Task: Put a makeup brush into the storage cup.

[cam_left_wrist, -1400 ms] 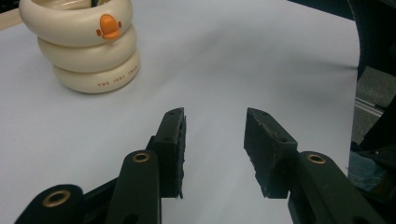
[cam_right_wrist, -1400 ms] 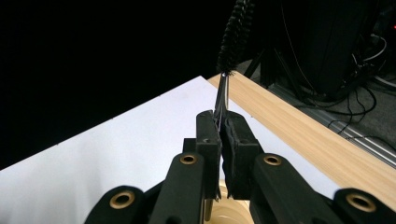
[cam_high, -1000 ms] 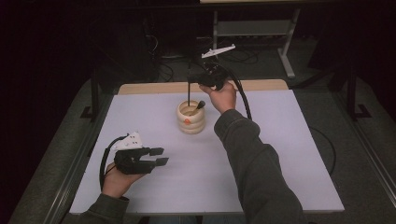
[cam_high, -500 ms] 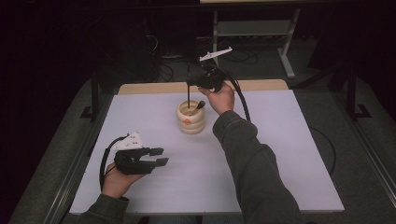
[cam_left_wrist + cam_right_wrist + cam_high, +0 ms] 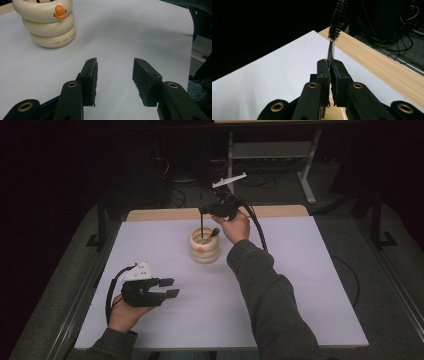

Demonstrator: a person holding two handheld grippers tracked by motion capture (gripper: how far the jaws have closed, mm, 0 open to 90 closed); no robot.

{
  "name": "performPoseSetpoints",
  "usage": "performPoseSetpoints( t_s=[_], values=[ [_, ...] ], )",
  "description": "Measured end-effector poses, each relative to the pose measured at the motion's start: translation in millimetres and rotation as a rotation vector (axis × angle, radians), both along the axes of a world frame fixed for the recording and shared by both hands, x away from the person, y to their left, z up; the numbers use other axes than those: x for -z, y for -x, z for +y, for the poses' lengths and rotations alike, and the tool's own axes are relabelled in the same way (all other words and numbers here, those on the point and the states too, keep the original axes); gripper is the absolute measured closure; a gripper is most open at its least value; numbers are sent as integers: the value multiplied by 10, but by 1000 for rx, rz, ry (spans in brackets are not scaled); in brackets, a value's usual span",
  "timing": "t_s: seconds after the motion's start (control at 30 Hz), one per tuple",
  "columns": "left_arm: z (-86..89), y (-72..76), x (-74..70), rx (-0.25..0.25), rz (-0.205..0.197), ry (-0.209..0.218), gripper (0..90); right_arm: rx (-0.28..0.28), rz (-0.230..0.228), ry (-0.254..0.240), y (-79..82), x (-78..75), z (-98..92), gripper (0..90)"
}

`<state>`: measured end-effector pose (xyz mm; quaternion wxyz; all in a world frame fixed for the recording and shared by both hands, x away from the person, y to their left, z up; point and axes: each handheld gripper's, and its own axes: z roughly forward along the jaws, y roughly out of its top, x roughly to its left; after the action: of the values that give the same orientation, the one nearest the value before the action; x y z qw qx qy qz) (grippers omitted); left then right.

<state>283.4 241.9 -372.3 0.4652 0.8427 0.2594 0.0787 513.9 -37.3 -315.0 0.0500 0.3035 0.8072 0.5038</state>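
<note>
Nearest the person, the left tool (image 5: 167, 288) rests low over the white bench (image 5: 300, 285), its two black jaws standing apart with nothing between them — in the left gripper view (image 5: 115, 82) only bare bench shows in the gap. Farther on stands one cream holder (image 5: 204, 246) shaped like three stacked rings, with a small orange duck-bill mark on the top ring and a line of tiny orange lettering on the bottom ring, too small to read surely. One dark-handled utensil (image 5: 212, 234) leans inside it. Beyond and above the holder, the right tool (image 5: 202, 212) is clamped tight on one thin wire-stemmed bottle brush (image 5: 336, 18) — its black bristles point away from the jaws, its stem reaching down into the holder.
</note>
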Motion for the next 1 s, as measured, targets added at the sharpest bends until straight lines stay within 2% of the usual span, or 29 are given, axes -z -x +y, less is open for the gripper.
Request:
performPoseSetpoints(
  t_s=[0.33,0.57,0.77,0.87,0.97,1.0],
  values=[
    [0,2,6,-9,9,6,537,-1,17,16,0,64,32,844],
    [-9,-6,9,2,0,0,540,7,38,25,-1,120,13,829],
    [-16,-7,16,-2,8,-1,538,25,57,30,6,128,-47,727],
    [-13,-10,18,-2,8,-3,537,31,47,45,35,97,-75,698],
    [-21,-14,21,-3,6,-8,531,38,48,30,72,76,-119,671],
    [-28,-20,29,0,2,-13,529,36,43,39,79,72,-139,667]
  ],
)
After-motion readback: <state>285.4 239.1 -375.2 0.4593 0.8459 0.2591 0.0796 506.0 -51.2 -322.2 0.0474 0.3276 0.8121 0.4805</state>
